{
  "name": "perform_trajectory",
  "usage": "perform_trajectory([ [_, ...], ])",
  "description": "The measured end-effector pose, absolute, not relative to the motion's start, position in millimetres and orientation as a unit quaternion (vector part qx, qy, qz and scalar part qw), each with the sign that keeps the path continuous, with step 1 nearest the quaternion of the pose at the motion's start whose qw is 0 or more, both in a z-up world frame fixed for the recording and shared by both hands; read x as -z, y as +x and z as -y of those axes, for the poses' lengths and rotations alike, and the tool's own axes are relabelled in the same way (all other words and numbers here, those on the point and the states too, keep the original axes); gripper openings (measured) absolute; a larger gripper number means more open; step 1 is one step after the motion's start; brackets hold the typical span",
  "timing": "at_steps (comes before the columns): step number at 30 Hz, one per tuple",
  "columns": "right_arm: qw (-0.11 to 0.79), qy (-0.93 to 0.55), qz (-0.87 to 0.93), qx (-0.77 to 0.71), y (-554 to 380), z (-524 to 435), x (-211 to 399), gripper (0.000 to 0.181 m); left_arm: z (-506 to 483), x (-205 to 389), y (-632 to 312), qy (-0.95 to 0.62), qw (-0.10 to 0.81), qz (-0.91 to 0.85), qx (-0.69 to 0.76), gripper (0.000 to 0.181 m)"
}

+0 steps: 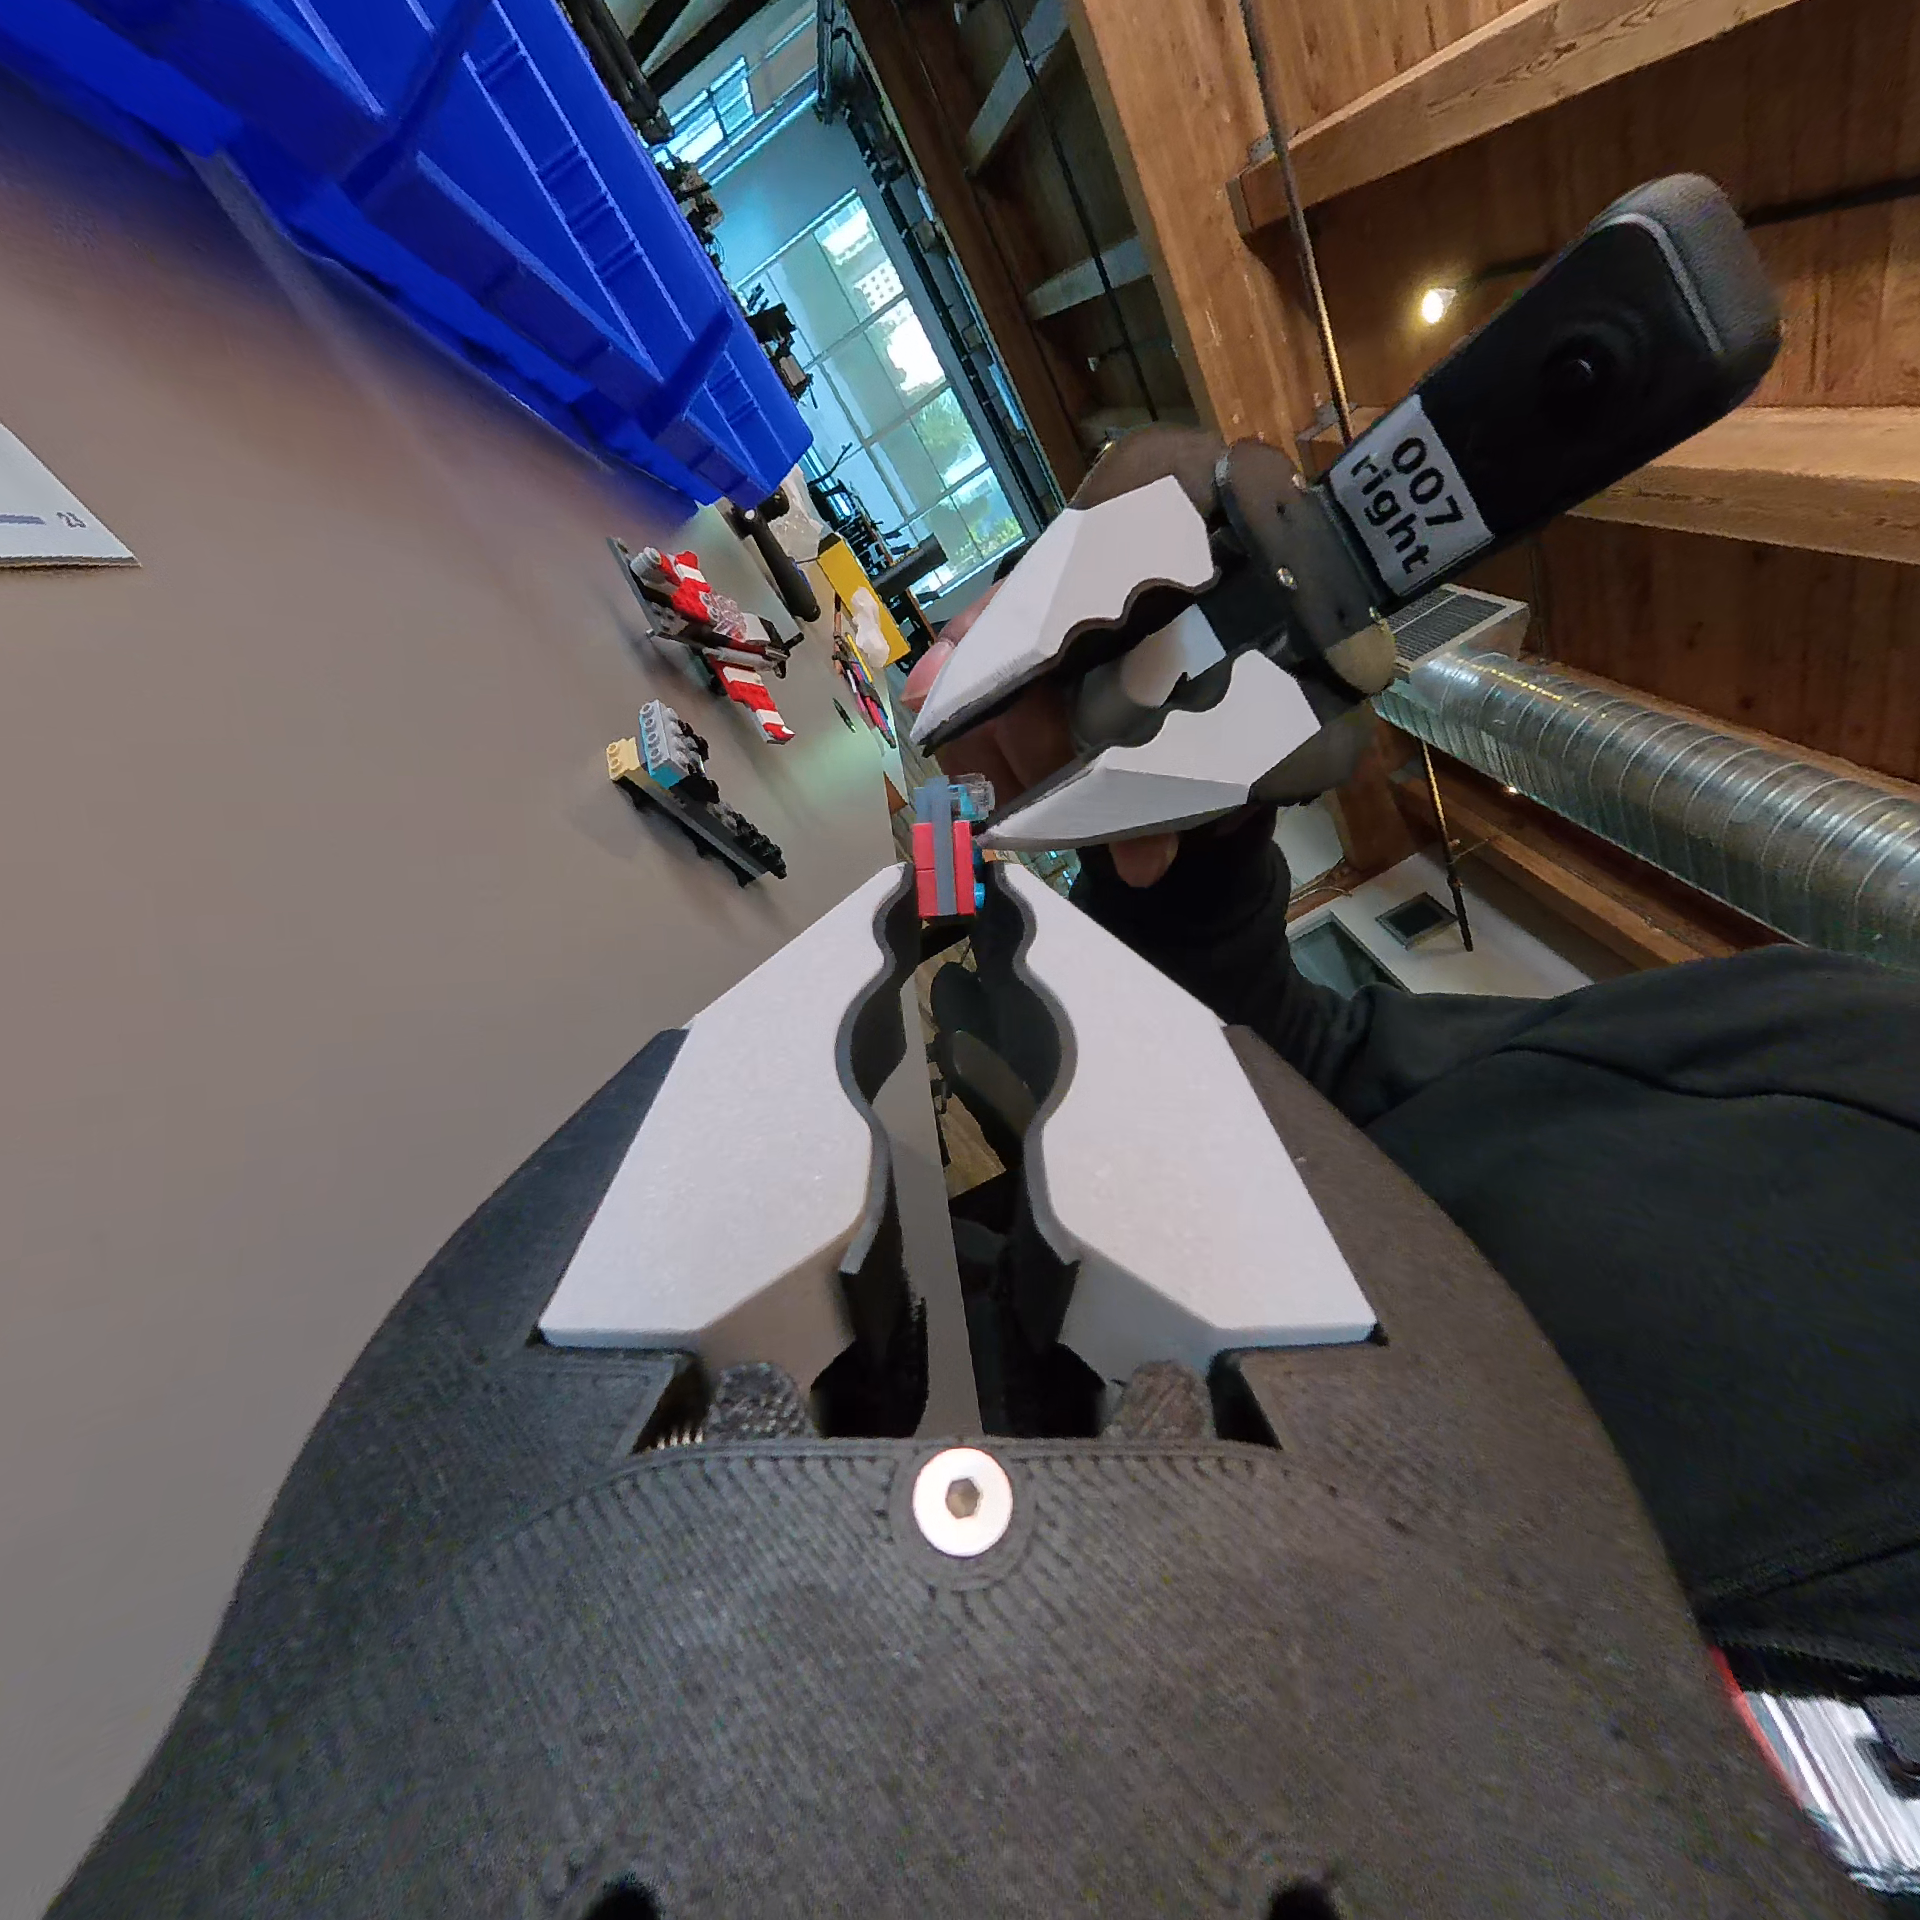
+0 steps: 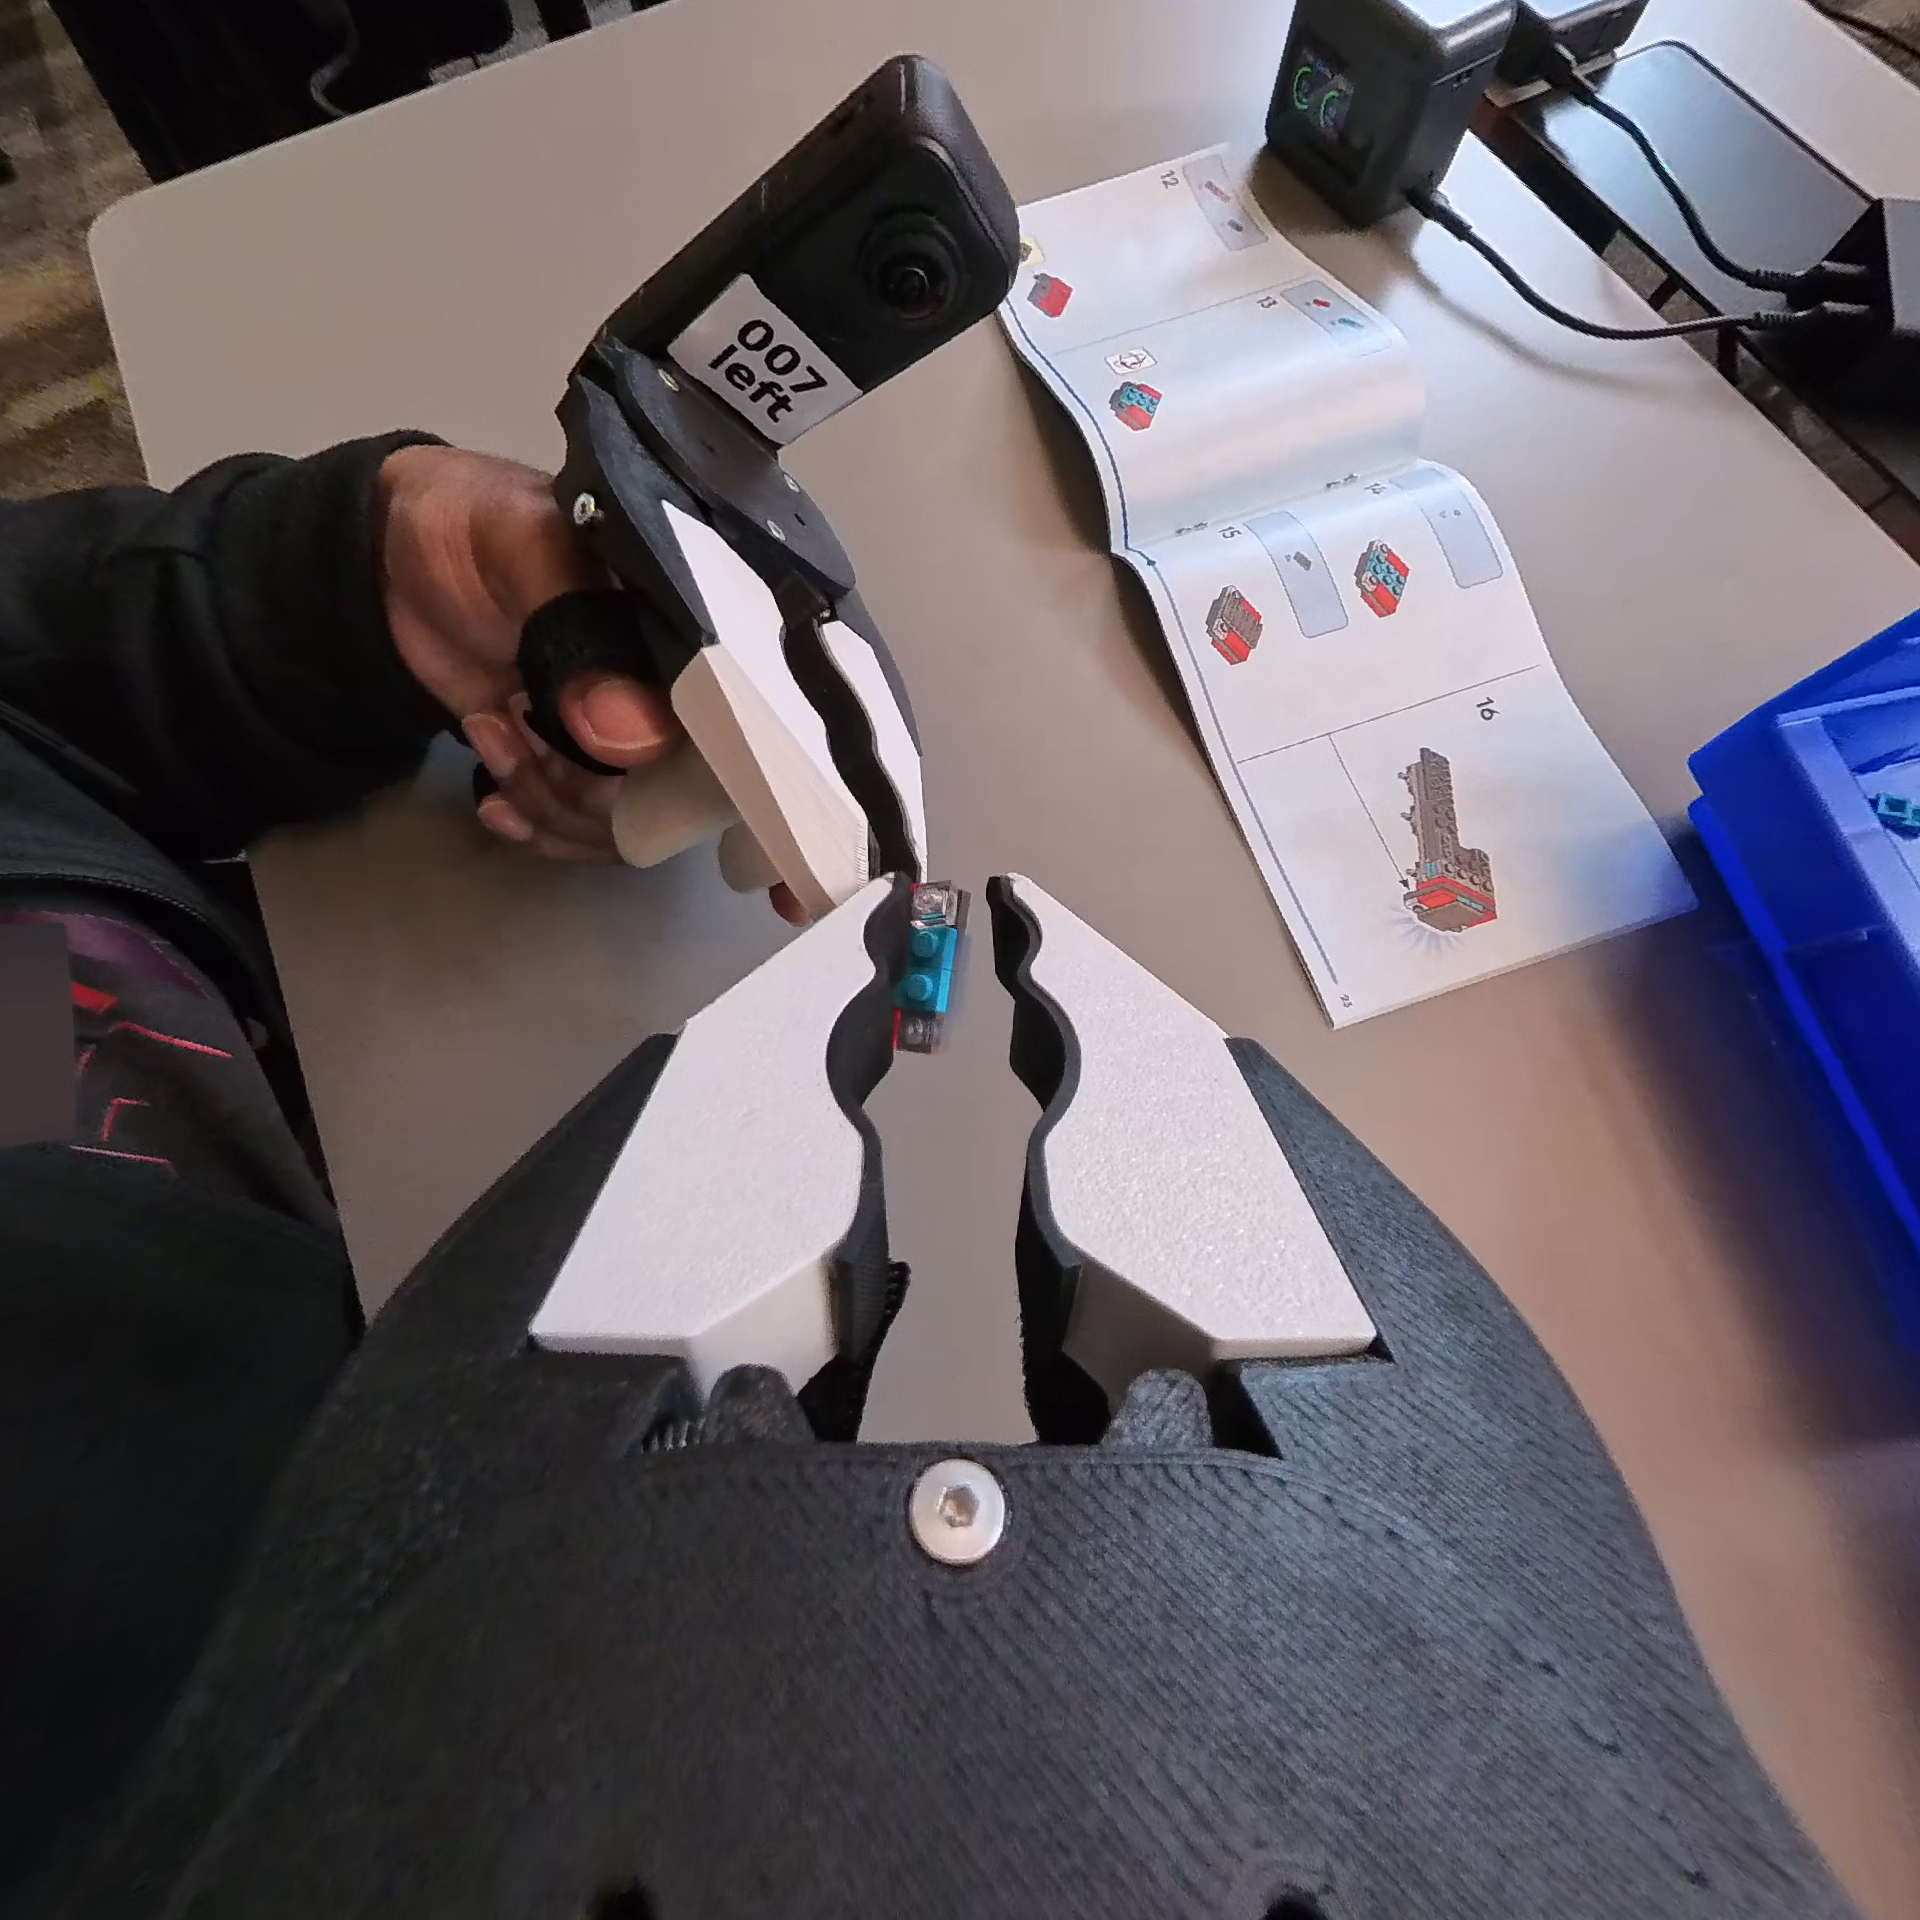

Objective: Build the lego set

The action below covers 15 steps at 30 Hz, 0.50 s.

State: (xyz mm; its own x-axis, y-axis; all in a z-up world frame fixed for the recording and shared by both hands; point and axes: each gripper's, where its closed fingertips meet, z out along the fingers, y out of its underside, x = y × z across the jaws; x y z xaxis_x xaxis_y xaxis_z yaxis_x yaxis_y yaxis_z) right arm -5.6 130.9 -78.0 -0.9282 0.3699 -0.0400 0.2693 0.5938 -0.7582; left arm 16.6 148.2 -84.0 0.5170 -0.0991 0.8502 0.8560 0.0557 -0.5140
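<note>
My left gripper [image 1: 951, 873] is shut on a small lego assembly [image 1: 943, 868] of red, grey and teal pieces, held at the fingertips above the table. In the right wrist view the same assembly [image 2: 928, 966] shows its teal studs and a clear piece, and the left gripper [image 2: 902, 871] reaches in from the upper left. My right gripper [image 2: 940, 885] is open, its jaws on either side of the assembly, with the left finger against it. In the left wrist view the right gripper [image 1: 951, 787] is open, its lower fingertip touching the assembly's side.
An open instruction booklet [image 2: 1299, 540] lies on the grey table [image 2: 499, 208]. Blue bins [image 1: 468, 208] stand along the table's edge, also in the right wrist view [image 2: 1829, 894]. Two part-built lego models [image 1: 717, 634] [image 1: 686, 784] lie farther off. A black device with cables [image 2: 1371, 104] sits at the back.
</note>
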Motion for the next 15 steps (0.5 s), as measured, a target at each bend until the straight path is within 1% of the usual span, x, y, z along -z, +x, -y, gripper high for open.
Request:
perform_trajectory([
  [15, 0.031, -0.197, 0.876, -0.438, -5.4, -130.0, 76.7, 0.021, -147.8, 81.4, 17.4, -0.572, 0.651, 0.324, 0.379, 0.013],
])
